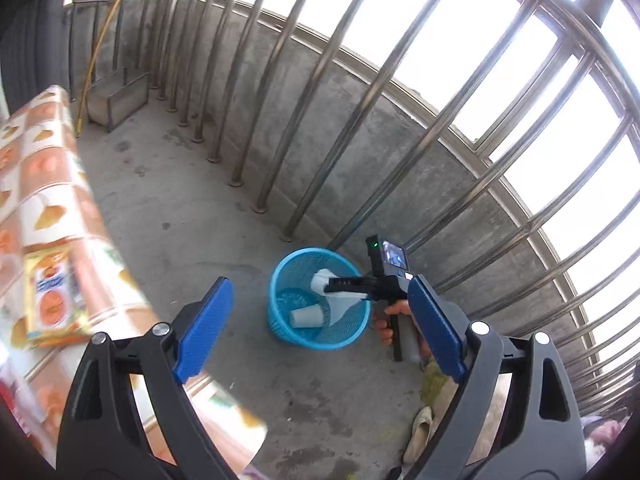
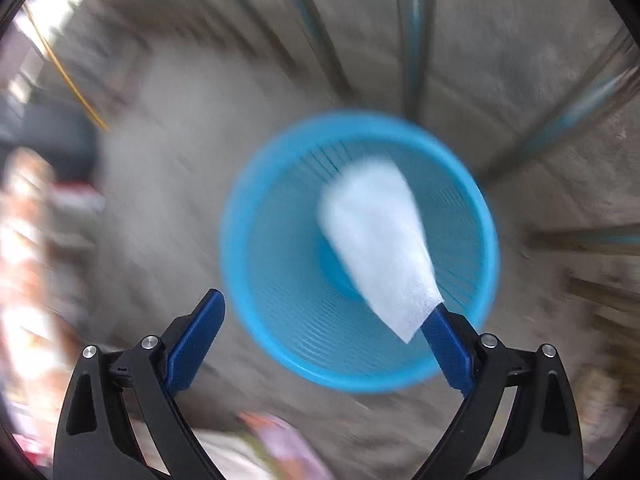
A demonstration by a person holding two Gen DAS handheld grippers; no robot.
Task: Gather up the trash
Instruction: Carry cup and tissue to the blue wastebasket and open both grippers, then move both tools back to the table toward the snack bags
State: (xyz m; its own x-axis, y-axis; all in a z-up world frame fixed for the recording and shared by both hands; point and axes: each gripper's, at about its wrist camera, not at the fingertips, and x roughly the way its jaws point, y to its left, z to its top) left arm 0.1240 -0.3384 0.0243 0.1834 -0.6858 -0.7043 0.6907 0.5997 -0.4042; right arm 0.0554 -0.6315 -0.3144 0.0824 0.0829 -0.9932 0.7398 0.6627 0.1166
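R gripper (image 2: 330, 340): jaws spread wide, pointing down over blue mesh bin (image 2: 486, 216); white tissue (image 2: 376, 248) touches only its right finger, inside bin rim. L gripper (image 1: 320, 332): released, empty. Paper cup (image 1: 306, 316) lies in bin, near steel railing (image 1: 280, 92).

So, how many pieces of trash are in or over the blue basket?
2. A grey paper cup lies on the bottom of the basket. A white tissue hangs over it at the open right gripper. The tissue may hide more.

Basket (image 1: 320, 336) on floor (image 1: 200, 208) beside railing (image 1: 304, 128), cup (image 1: 307, 317) inside, tissue (image 2: 380, 240) above basket
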